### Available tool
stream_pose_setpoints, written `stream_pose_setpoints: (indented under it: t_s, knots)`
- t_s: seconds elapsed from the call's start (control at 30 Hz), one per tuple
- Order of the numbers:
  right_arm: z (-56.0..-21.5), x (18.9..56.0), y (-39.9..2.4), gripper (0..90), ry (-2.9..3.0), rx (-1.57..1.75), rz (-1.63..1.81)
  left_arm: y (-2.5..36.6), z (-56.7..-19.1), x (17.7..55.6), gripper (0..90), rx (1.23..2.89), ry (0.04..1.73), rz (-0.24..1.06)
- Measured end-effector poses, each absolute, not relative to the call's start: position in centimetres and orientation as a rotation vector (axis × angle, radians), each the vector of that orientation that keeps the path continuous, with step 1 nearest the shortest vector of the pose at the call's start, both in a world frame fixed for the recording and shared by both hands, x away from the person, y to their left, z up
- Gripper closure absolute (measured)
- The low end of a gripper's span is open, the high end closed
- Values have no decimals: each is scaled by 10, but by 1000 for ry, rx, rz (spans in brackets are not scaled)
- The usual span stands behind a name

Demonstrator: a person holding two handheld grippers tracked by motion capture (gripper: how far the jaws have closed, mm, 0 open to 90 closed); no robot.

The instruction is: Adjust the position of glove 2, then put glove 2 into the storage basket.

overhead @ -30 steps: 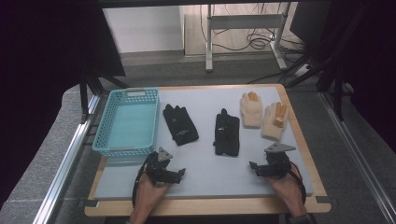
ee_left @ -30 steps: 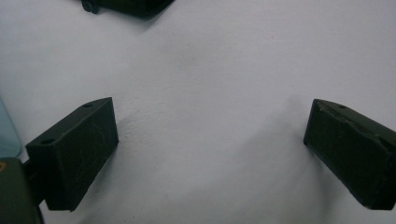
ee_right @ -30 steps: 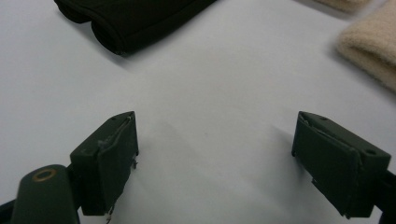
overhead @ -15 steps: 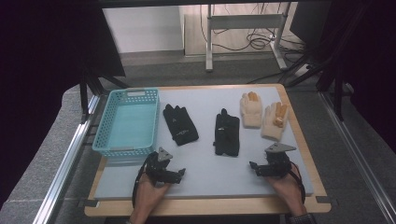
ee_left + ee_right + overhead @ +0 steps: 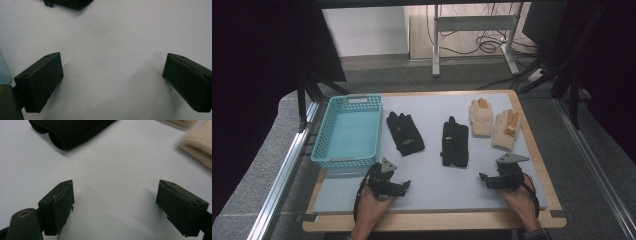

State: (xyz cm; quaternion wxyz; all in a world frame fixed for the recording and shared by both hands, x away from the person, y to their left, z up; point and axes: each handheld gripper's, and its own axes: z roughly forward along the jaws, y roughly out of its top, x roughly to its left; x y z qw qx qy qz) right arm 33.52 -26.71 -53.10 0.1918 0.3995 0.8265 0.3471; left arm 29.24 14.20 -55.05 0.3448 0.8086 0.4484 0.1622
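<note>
Two black gloves [image 5: 406, 132] [image 5: 455, 143] lie flat in the middle of the pale mat [image 5: 432, 185]. Two cream gloves with orange fingertips [image 5: 481, 117] [image 5: 506, 129] lie at the back right. A light blue basket [image 5: 348, 130] stands empty at the left. My left gripper [image 5: 404, 186] rests on the mat near the front, below the basket, jaws wide apart and empty [image 5: 112, 82]. My right gripper [image 5: 484, 178] rests at the front right, also open and empty [image 5: 115, 202]. A black glove's cuff [image 5: 67, 132] and a cream glove's cuff [image 5: 197, 145] lie ahead of it.
The mat sits on a wooden board [image 5: 542, 165] with a raised edge. Metal rails [image 5: 282, 175] run along both sides of the table. A desk frame and cables [image 5: 472, 35] stand on the floor beyond.
</note>
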Motion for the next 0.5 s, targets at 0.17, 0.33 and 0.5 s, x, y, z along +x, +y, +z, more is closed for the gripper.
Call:
stream_pose_setpoints:
  t_s: [0.17,0.33,0.5]
  knots:
    - [-529,336,-270,146,2315,1156,1000,142,-550,292,35,2100,1164,421]
    - [-526,338,-271,168,2322,1176,1032,142,-550,293,35,2100,1164,421]
    - [-525,341,-269,168,2330,1188,1043,142,-550,293,35,2099,1165,421]
